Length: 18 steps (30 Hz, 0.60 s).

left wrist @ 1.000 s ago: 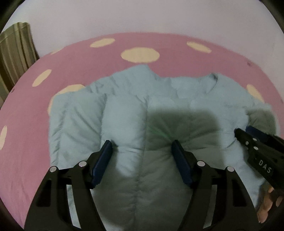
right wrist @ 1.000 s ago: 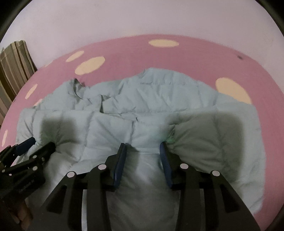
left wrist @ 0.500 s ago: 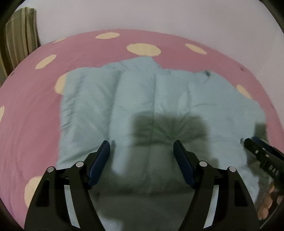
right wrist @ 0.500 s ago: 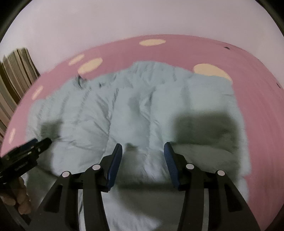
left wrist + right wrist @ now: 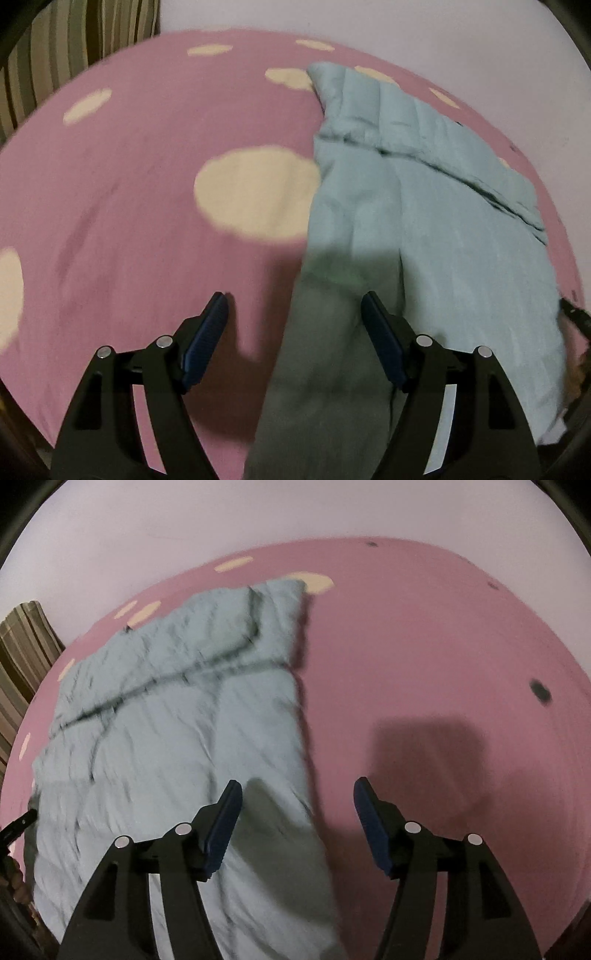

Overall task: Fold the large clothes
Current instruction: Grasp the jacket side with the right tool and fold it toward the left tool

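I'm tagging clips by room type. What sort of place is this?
Probably a bedroom: a light blue puffer jacket lies on a bed-like surface under a pink sheet with cream spots, with striped curtains beside it.

Pale wall point(image 5: 369, 22), striped curtain point(image 5: 74, 44), pink cream-spotted bedspread point(image 5: 147, 184)

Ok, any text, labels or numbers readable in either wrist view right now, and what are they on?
None can be read in either view.
The blue padded jacket shows no tag or print.
The pink spotted bedsheet carries only cream spots.
The right gripper shows just a sliver at the left view's edge, with no lettering visible.
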Each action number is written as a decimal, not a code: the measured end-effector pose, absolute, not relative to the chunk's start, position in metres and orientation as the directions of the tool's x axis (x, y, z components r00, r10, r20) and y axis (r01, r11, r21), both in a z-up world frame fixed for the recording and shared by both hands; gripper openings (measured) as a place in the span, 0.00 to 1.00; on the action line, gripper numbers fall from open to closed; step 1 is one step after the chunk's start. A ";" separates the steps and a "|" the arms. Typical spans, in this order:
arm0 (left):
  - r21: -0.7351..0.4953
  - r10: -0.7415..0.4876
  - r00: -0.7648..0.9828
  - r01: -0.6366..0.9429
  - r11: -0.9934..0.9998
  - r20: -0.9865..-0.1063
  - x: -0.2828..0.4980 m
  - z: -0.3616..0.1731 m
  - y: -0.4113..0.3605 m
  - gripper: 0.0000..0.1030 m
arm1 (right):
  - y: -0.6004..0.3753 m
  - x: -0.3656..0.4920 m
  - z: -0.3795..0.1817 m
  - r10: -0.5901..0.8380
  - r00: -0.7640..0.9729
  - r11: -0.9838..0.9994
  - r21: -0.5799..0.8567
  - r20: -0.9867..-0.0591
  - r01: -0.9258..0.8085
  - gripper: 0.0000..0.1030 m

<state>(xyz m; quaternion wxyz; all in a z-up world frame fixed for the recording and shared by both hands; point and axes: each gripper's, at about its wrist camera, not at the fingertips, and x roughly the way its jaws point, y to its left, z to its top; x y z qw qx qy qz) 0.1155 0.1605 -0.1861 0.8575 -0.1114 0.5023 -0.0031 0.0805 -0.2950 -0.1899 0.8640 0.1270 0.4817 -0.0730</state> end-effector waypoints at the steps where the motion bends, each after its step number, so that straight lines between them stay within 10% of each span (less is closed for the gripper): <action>1: -0.202 -0.127 0.500 -0.100 0.974 -0.857 0.106 -0.185 0.160 0.72 | -0.297 0.074 -0.192 0.012 0.523 0.953 0.167 -0.852 0.251 0.61; 18: -0.311 -0.270 0.484 -0.006 0.950 -0.832 0.037 -0.183 0.157 0.61 | -0.284 -0.007 -0.206 0.107 0.514 0.954 0.233 -0.851 0.187 0.51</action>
